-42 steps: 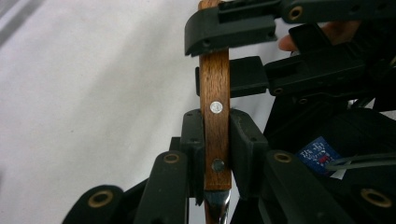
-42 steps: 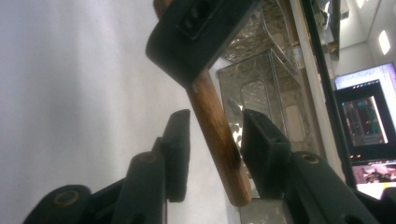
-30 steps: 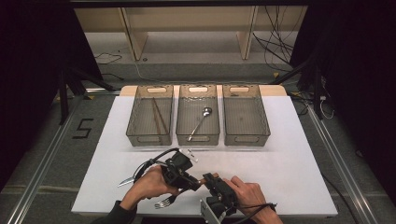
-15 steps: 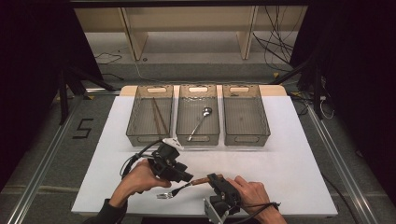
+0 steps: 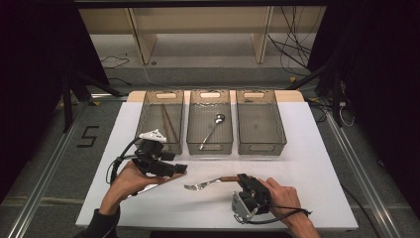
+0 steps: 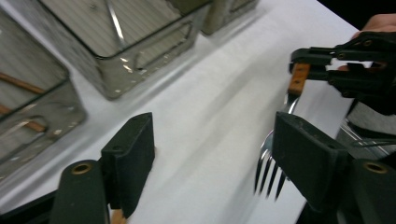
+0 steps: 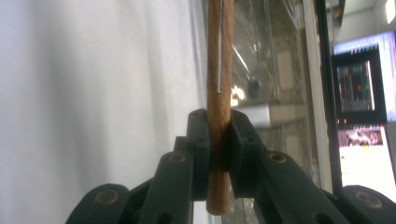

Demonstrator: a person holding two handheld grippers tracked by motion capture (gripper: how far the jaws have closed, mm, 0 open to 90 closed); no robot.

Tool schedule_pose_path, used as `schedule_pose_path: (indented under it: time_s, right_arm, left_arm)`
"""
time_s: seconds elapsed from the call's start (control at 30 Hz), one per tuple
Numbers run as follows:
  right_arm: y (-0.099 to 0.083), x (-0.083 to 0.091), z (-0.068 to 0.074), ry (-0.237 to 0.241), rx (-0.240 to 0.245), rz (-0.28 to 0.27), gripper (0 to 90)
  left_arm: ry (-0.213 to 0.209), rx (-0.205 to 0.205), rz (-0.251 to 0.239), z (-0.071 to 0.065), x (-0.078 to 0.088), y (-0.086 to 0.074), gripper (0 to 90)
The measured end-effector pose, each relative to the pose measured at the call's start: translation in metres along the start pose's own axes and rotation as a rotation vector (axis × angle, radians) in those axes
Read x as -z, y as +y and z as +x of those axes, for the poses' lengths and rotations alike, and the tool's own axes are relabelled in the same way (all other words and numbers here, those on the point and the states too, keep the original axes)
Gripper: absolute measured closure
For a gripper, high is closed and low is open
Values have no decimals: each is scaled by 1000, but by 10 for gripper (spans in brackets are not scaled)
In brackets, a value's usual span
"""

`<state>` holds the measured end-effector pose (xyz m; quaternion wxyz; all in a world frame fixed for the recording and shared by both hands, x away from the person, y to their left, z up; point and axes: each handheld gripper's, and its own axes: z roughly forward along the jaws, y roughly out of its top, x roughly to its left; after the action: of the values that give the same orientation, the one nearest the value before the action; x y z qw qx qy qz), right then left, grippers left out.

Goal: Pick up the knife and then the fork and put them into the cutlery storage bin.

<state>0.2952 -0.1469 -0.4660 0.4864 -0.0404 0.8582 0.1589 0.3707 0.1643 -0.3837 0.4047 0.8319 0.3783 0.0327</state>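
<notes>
Since the earlier frame, the left gripper (image 5: 179, 168) has let go of the wooden-handled metal fork (image 5: 210, 183) and drawn away leftward, its jaws just opening and now wide apart with nothing between them. Bare white table cover (image 5: 317, 163) lies open around the fork, well short of the edges. Beyond the fork stand three clear plastic bins (image 5: 210, 144). Right of the tines, the right gripper (image 5: 241, 178) is clamped on the fork's handle.

The left tool (image 5: 173, 168) has just been opening, jaws apart and empty; the right tool (image 5: 242, 179) is clamped tight.
</notes>
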Motion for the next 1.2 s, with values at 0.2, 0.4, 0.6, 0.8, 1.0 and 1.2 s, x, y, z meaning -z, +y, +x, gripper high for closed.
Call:
schedule_pose_path:
  time_s: [0.2, 0.4, 0.6, 0.8, 1.0, 1.2]
  right_arm:
    - [-21, 2, -19, -7, -106, 47, 810]
    - [-39, 4, -48, 17, -310, 96, 810]
    - [-54, 1, -84, 85, -581, 80, 810]
    - [-71, -10, -123, 180, -900, 53, 809]
    - [-91, -34, -153, 259, -1158, 76, 809]
    - [-101, -62, -167, 290, -1255, 147, 809]
  left_arm:
    - [51, 14, -42, 7, 2, -5, 264]
    - [79, -5, -77, 7, -4, -15, 222]
    - [130, -31, -88, 6, -9, -28, 203]
    - [165, -52, -103, 9, -10, -39, 185]
    - [190, -73, -118, 11, -10, -48, 178]
    - [213, -83, -116, 13, -11, -53, 177]
